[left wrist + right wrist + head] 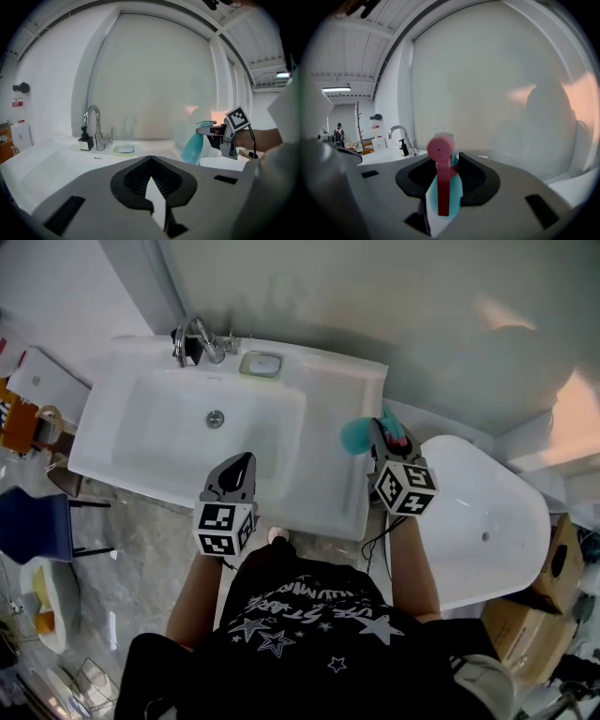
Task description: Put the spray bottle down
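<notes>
above the sink's (319, 486) right rim, the right gripper (382, 432) clamps the spray bottle's (356, 435) neck; the left gripper (239, 468) is closed, empty. released this near the edge, the bottle could topple off.

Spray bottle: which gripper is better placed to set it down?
Right. The right gripper has its jaws shut on the teal plastic spray bottle with a pink trigger, above the right edge of the white ceramic sink counter. The left gripper is empty, jaws together.

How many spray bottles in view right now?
1. The teal spray bottle with a pink trigger is clamped in the right gripper, over the sink's right edge. No others visible.
</notes>
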The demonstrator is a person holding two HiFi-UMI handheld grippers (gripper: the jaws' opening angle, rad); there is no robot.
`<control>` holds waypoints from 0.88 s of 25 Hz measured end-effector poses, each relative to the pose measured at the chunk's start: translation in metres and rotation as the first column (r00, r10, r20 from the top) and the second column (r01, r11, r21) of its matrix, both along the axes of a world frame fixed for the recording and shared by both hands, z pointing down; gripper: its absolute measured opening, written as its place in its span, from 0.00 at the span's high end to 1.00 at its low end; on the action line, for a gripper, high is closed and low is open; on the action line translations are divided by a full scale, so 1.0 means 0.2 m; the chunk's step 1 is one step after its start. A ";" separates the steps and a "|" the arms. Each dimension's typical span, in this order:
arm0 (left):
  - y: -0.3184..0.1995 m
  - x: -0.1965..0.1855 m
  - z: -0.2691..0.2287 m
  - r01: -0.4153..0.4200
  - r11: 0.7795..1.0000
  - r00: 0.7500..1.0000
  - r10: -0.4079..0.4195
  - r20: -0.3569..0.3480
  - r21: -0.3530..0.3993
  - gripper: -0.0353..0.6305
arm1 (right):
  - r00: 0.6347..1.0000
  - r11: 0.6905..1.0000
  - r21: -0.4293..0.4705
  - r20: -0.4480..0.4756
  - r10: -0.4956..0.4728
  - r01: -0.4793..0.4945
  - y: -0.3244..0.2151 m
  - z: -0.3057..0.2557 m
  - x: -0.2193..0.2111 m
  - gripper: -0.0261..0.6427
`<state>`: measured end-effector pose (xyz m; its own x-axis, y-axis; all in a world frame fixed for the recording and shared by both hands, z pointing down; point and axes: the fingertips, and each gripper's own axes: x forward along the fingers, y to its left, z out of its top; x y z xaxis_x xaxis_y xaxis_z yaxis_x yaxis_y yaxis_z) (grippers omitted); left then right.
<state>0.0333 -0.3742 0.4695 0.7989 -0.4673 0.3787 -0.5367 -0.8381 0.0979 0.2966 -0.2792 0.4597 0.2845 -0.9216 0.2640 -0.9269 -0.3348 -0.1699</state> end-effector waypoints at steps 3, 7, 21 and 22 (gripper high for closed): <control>-0.12 0.08 -0.01 -0.044 0.999 0.999 0.044 -0.008 -0.001 0.92 | 0.999 0.999 -0.008 -0.016 0.045 -0.045 -0.07 -0.01 0.07 0.74; -0.27 0.18 0.00 -0.096 0.995 0.995 0.096 -0.020 0.001 0.92 | 0.994 0.994 -0.017 -0.040 0.103 -0.103 -0.17 -0.01 0.17 0.74; -0.59 0.44 0.07 -0.169 0.985 0.985 0.168 -0.045 -0.023 0.92 | 0.977 0.977 -0.082 -0.102 0.187 -0.196 -0.48 0.12 0.40 0.74; -0.60 0.45 0.08 -0.168 0.985 0.985 0.167 -0.046 -0.030 0.92 | 0.977 0.977 -0.088 -0.104 0.187 -0.196 -0.49 0.14 0.41 0.74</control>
